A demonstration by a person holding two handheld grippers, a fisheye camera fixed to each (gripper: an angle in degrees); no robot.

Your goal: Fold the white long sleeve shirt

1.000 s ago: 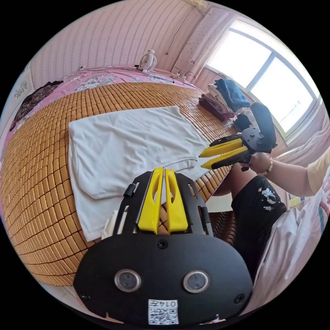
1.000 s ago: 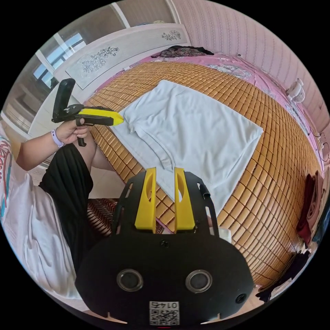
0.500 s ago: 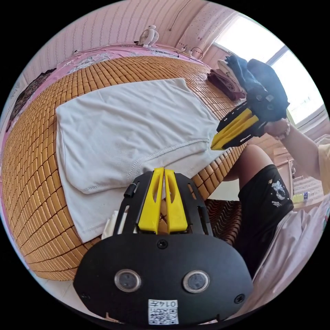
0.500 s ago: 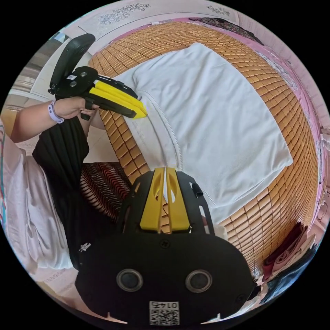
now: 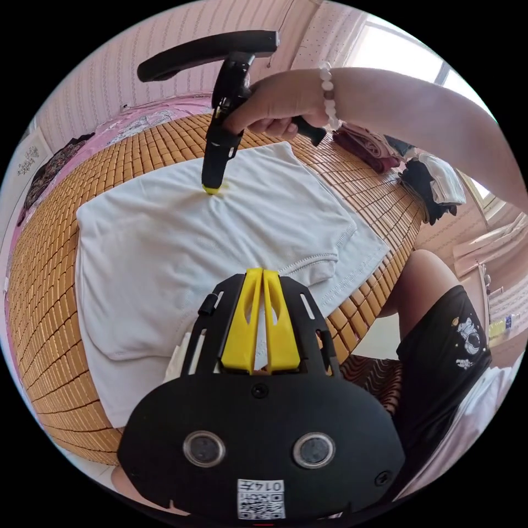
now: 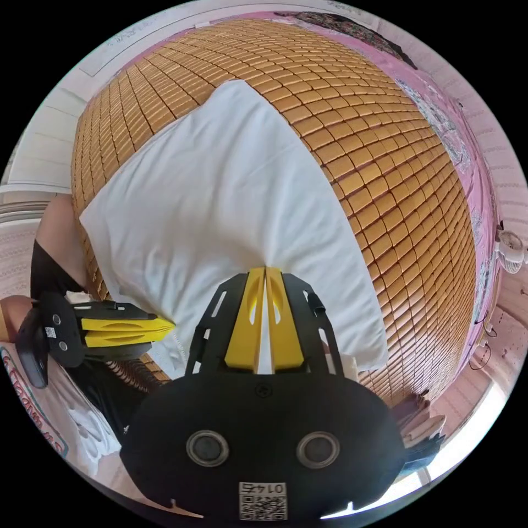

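The white long sleeve shirt [image 5: 181,247] [image 6: 220,187] lies flat on a bamboo mat, with a hemmed layer folded over along its near side. A hand holds my right gripper [image 5: 212,190] [image 6: 265,269] point-down on the middle of the shirt. Its jaws are shut and small wrinkles spread out from the tips. My left gripper [image 5: 263,272] [image 6: 168,328] hovers at the shirt's near edge by the hemmed fold, jaws shut. I cannot tell whether it is touching the cloth.
The bamboo mat [image 5: 49,264] [image 6: 385,137] covers a bed with pink bedding behind it. Folded clothes [image 5: 371,148] are stacked at the mat's right end. A dark garment [image 5: 52,165] lies at the far left, and a small fan [image 6: 509,258] stands nearby. The person's leg [image 5: 423,280] is against the bed's near edge.
The right gripper has swung from the shirt's near right hem to the middle of the shirt and now presses there. The left gripper has shifted slightly inward over the near edge.
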